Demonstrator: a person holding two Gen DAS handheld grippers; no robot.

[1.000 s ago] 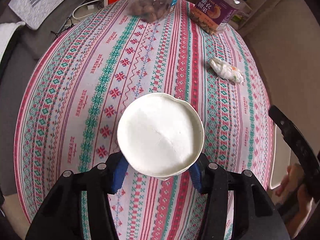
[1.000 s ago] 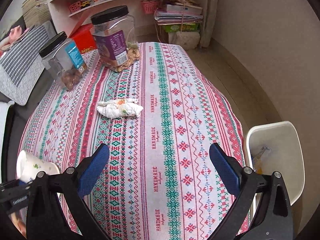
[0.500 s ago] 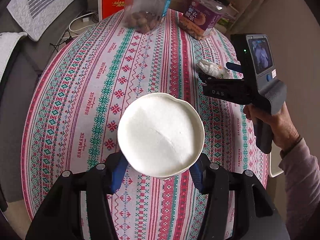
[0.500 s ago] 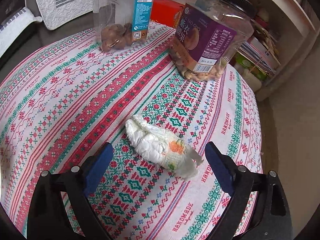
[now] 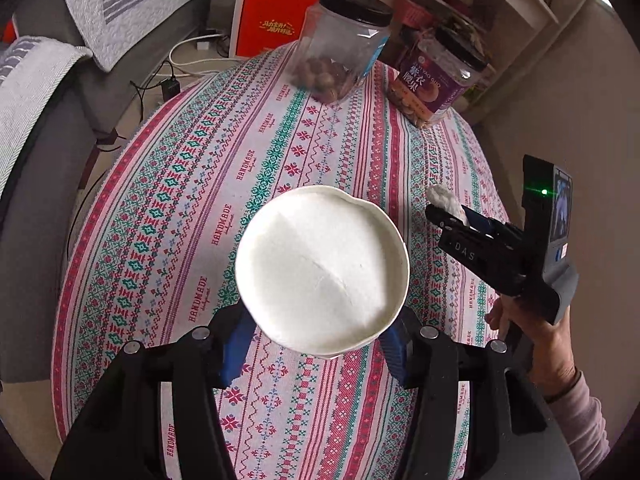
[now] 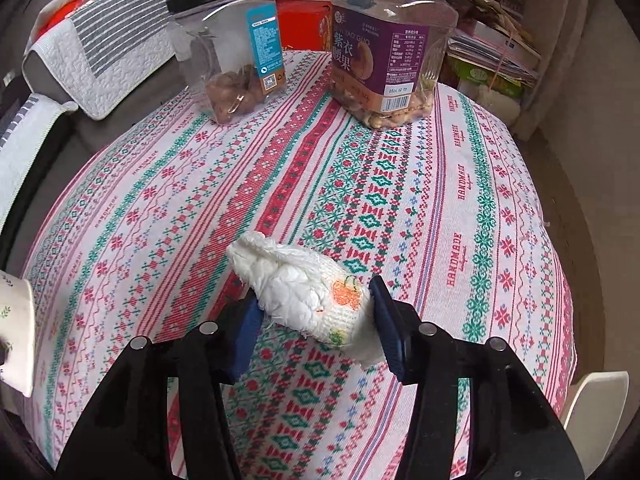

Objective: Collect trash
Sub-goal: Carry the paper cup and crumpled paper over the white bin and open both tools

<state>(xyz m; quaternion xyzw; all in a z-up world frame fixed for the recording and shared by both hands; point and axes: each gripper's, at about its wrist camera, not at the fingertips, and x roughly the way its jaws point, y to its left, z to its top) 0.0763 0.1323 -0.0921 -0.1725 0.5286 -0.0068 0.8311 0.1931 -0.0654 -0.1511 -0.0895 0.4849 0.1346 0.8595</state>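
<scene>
My left gripper [image 5: 320,338] is shut on a white paper cup [image 5: 322,266], held above the patterned tablecloth [image 5: 180,184] with its flat white bottom facing the camera. My right gripper [image 6: 314,316] is shut on a crumpled white tissue [image 6: 304,288] with an orange print, its blue pads pressed on both sides. In the left wrist view the right gripper [image 5: 452,216] is at the right with the tissue [image 5: 442,200] sticking out of its tip. The cup's edge [image 6: 16,332] shows at the far left of the right wrist view.
Two clear jars stand at the table's far end: one with a blue label [image 6: 236,52] holding nuts, one with a purple label [image 6: 386,48]. A red box [image 5: 280,26] and shelves stand behind. A white bin [image 6: 596,408] sits beside the table at lower right. A sofa [image 5: 44,92] lies left.
My right gripper moved in over the tissue and closed on it. The left gripper kept hold of the cup and pulled back a little.
</scene>
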